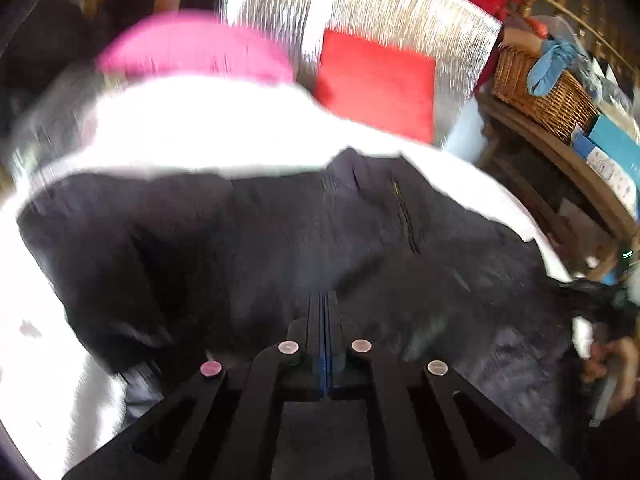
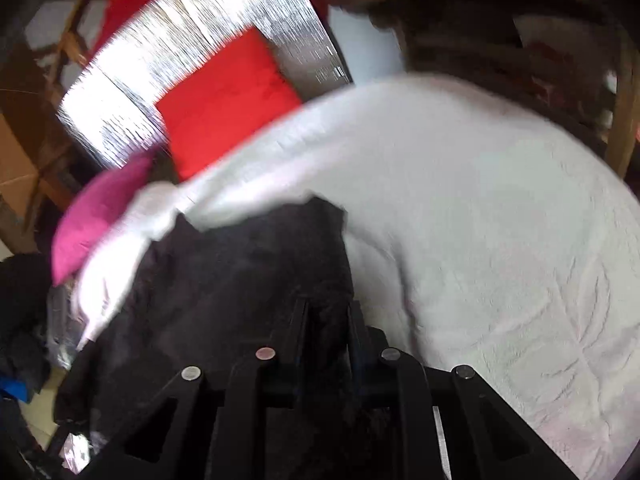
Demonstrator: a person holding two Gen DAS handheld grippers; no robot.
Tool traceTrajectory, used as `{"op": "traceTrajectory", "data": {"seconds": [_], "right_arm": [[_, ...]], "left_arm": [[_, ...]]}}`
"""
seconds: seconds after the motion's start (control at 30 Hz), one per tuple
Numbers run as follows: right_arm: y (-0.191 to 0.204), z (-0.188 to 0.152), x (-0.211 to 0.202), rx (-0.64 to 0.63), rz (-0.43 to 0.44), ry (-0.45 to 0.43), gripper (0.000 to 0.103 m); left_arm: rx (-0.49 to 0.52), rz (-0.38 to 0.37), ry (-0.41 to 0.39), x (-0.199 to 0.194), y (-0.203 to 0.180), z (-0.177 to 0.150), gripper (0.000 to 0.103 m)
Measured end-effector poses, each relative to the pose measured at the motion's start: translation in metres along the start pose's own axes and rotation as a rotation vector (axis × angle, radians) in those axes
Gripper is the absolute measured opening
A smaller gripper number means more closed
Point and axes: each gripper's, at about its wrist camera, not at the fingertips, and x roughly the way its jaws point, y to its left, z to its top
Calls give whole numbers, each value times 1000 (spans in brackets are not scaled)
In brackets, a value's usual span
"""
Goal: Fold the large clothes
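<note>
A large dark garment (image 1: 304, 240) with a zip pocket lies spread across a white bedspread (image 1: 208, 128). My left gripper (image 1: 325, 300) is above its near part; its jaws are pressed together with no cloth seen between them. In the right wrist view the same dark garment (image 2: 240, 280) fills the lower left over the white bedspread (image 2: 480, 220). My right gripper (image 2: 326, 312) has its fingers slightly apart with dark cloth bunched between them. Both views are motion-blurred.
A red cushion (image 1: 376, 88) and a pink cushion (image 1: 192, 48) rest at the far side against a silvery backing (image 1: 360, 4). A wicker basket (image 1: 540, 88) stands on a wooden shelf at the right. Dark clothes (image 2: 20, 320) lie at the left.
</note>
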Motion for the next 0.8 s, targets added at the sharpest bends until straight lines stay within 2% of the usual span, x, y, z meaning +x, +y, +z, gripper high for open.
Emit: {"op": "traceTrajectory", "data": {"seconds": [0.03, 0.07, 0.1, 0.17, 0.2, 0.23, 0.27, 0.3, 0.33, 0.4, 0.47, 0.5, 0.53, 0.57, 0.6, 0.63, 0.67, 0.73, 0.77, 0.8], "right_arm": [[-5, -1, 6, 23, 5, 34, 21], [-8, 0, 10, 62, 24, 62, 21], [-10, 2, 11, 87, 34, 64, 21], [-13, 7, 2, 133, 62, 38, 24], [-15, 9, -6, 146, 63, 3, 33], [-15, 10, -16, 154, 53, -44, 60], [-14, 9, -25, 166, 48, -85, 79], [-12, 9, -31, 183, 50, -118, 95], [-13, 6, -43, 210, 70, -183, 95], [-8, 2, -59, 199, 118, -229, 95], [17, -5, -66, 91, 172, -200, 94], [33, -11, -66, 36, 194, -196, 92], [50, -20, -66, -29, 213, -197, 83], [71, -30, -64, -108, 225, -182, 77], [86, -37, -59, -169, 226, -155, 63], [107, -47, -48, -246, 216, -109, 45], [120, -55, -38, -289, 202, -71, 38], [136, -67, -11, -325, 175, 13, 36], [140, -72, 3, -326, 162, 62, 36], [141, -77, 17, -325, 142, 119, 37]], "left_arm": [[-19, -9, 80, 7, 2, -3, 15], [-31, 2, 142, 13, 2, -8, 36], [-32, 21, 167, 15, 2, -13, 56], [-17, 54, 147, 8, -2, -20, 70], [-10, 68, 138, 4, -3, -21, 78], [-15, 72, 128, 1, -1, -23, 81], [-30, 67, 122, 0, 1, -24, 85], [-67, 44, 126, 1, 7, -26, 86], [-108, 12, 146, 4, 12, -29, 86], [-133, -8, 146, 5, 18, -31, 85], [-140, -20, 134, 3, 19, -31, 82], [-146, -27, 127, 0, 18, -33, 68], [-148, -27, 123, 0, 17, -34, 59], [-142, -17, 121, -2, 17, -36, 34], [-137, -25, 126, 0, 17, -38, 12], [-140, -37, 137, 2, 18, -39, 10], [-150, -45, 138, 3, 20, -40, 10], [-157, -36, 137, 4, 21, -39, 10], [-154, -24, 140, 4, 21, -39, 14], [-149, -14, 141, 2, 22, -40, 23]]}}
